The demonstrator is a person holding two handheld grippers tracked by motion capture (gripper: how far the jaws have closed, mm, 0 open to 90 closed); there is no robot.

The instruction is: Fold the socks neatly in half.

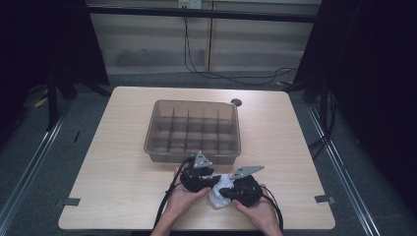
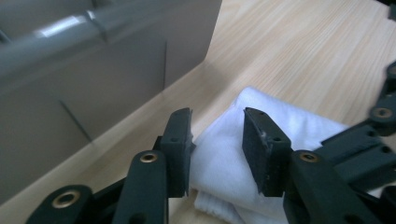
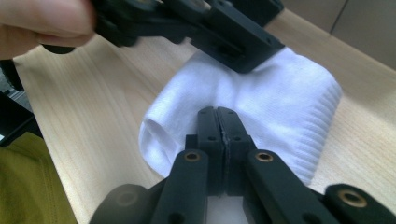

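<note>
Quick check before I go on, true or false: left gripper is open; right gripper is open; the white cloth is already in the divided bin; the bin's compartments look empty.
1. The left gripper is open. True: its fingers stand apart over the white cloth.
2. The right gripper is open. False: its fingers are pressed together at the cloth; whether fabric is pinched, I cannot tell.
3. The cloth is in the divided bin. False: it lies on the table, in front of the bin.
4. The bin's compartments look empty. True.
</note>
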